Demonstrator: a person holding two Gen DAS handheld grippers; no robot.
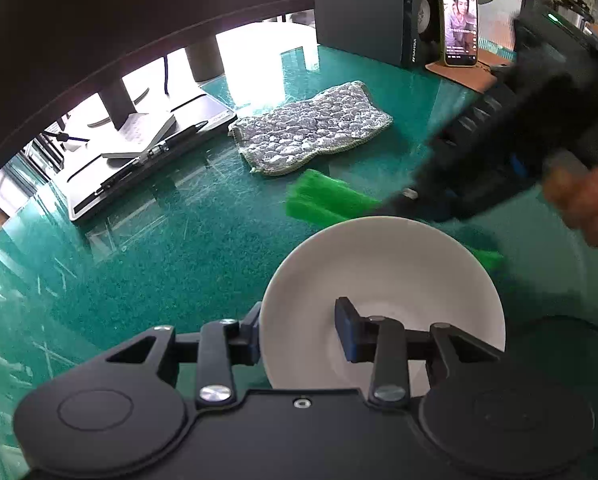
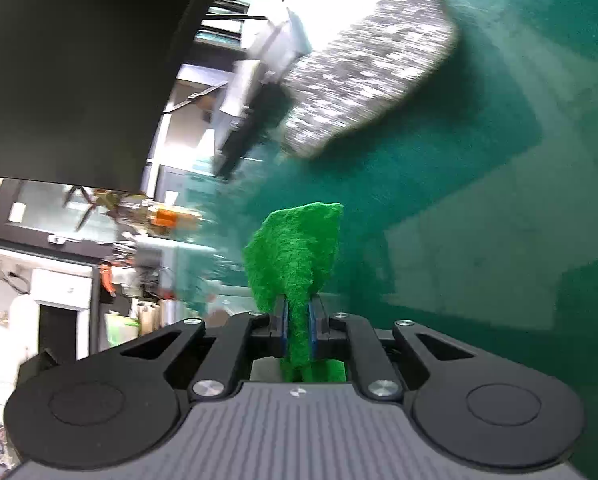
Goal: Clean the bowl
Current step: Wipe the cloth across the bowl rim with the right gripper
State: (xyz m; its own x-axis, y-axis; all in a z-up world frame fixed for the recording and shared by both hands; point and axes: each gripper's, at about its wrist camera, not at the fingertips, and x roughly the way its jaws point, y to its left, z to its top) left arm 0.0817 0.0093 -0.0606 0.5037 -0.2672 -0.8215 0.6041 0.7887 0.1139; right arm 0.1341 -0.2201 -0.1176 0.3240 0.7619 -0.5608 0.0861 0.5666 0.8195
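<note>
The green table (image 1: pixel 147 240) is seen from close above in the left wrist view, looking forward over the bowl (image 1: pixel 383 280). The right wrist view is rolled sideways, low over it. The grey cloth (image 1: pixel 311 128) and green pad (image 2: pixel 295 256) are shared.

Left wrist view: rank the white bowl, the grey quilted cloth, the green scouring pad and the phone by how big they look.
1. White bowl, though it is nearest the camera.
2. Grey quilted cloth.
3. Green scouring pad and phone: alike; the pad is partly hidden and the phone far back, so unranked.
</note>
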